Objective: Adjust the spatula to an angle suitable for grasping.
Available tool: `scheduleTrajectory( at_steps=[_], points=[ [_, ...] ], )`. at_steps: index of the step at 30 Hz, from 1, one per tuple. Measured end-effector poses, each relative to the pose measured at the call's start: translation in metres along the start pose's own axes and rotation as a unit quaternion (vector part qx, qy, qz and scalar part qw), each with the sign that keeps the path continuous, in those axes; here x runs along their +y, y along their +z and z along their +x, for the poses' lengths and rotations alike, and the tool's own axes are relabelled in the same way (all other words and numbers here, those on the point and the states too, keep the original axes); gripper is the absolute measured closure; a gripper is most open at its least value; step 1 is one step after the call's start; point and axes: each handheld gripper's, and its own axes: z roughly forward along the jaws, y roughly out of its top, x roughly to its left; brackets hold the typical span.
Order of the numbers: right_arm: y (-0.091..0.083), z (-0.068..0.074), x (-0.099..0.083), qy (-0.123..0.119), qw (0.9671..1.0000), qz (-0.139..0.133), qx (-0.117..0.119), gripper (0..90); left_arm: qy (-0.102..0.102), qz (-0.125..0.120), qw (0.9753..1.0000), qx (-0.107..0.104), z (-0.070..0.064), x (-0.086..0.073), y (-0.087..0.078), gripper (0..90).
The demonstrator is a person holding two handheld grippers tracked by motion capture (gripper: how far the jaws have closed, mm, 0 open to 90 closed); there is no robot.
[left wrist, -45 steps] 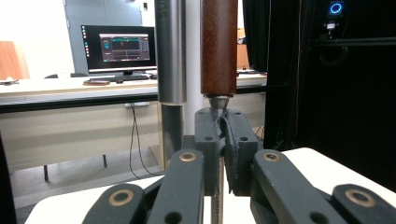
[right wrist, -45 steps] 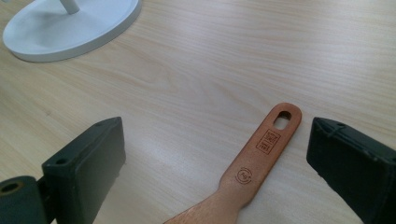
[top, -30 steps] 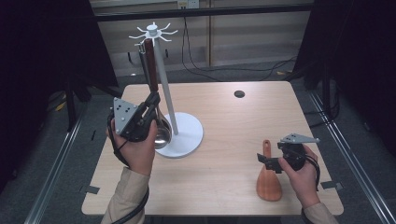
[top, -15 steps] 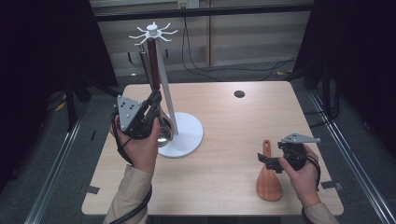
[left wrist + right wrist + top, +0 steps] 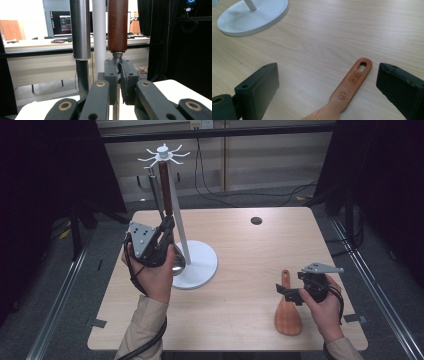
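A white stand [image 5: 181, 227] with hooks at its top rises from a round base [image 5: 252, 17] on the wooden table [image 5: 240, 250]. My left gripper [image 5: 165, 226] is shut on the thin metal shaft of a brown-handled utensil [image 5: 164, 185], held upright against the pole. In the left gripper view the jaws [image 5: 119, 72] pinch the shaft just under the brown handle [image 5: 117, 25]. A steel-handled utensil [image 5: 80, 27] hangs beside it. My right gripper [image 5: 289, 292] stands open over a wooden spatula [image 5: 288, 312], whose handle [image 5: 352, 81] lies flat between the open jaws [image 5: 329, 83], untouched.
A small black hole [image 5: 256, 220] marks the table's far side. Cables run over the floor behind the table. Dark curtains and metal rails border both sides.
My left gripper has shifted slightly right and closer to the stand pole with the brown-handled utensil in it. The right gripper and spatula have stayed put.
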Motion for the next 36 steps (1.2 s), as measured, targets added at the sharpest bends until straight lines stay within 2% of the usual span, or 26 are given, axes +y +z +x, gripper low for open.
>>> scheduleTrajectory(
  at_steps=[3, 6, 11, 13, 18, 19, 23, 26, 28, 29, 36],
  points=[
    [-0.001, -0.001, 0.0, 0.002, 1.0, -0.001, -0.001, 4.1, -0.006, -0.001, 1.0, 0.002, -0.001, 0.0, 0.002, 85.2],
    [-0.002, -0.002, 0.0, 0.002, 1.0, -0.003, -0.001, 4.1, -0.002, 0.004, 1.0, 0.002, -0.002, 0.0, 0.005, 85.2],
    [-0.002, -0.002, 0.0, 0.001, 1.0, -0.003, 0.001, 4.1, -0.014, 0.004, 0.9999, 0.005, -0.003, 0.0, 0.009, 85.2],
    [-0.002, -0.002, 0.0, 0.001, 1.0, -0.002, 0.001, 4.1, -0.006, 0.007, 0.9999, 0.004, -0.002, 0.0, 0.011, 85.1],
    [-0.001, -0.003, 0.0, 0.003, 1.0, -0.002, 0.001, 4.1, -0.012, 0.011, 0.9998, 0.007, -0.001, -0.001, 0.015, 85.1],
    [-0.001, -0.003, 0.0, 0.002, 1.0, -0.002, 0.0, 4.1, -0.019, 0.007, 0.9998, 0.009, -0.001, -0.002, 0.016, 85.1],
    [-0.002, -0.003, 0.0, 0.003, 1.0, -0.002, 0.0, 4.1, -0.01, 0.002, 0.9999, 0.01, 0.0, -0.004, 0.017, 85.0],
    [-0.002, -0.004, -0.001, 0.005, 1.0, -0.001, 0.0, 4.1, -0.014, -0.004, 0.9998, 0.012, 0.0, -0.006, 0.017, 84.7],
    [-0.002, -0.004, -0.001, 0.005, 1.0, -0.001, 0.001, 4.1, -0.009, -0.009, 0.9998, 0.013, 0.002, -0.007, 0.016, 84.5],
    [-0.001, -0.003, -0.001, 0.005, 1.0, -0.001, 0.001, 4.1, -0.014, -0.011, 0.9997, 0.016, 0.002, -0.007, 0.016, 84.1],
    [-0.001, -0.002, -0.001, 0.004, 1.0, 0.0, 0.001, 4.1, -0.011, -0.025, 0.9996, 0.006, 0.004, -0.008, 0.015, 80.5]
  ],
)
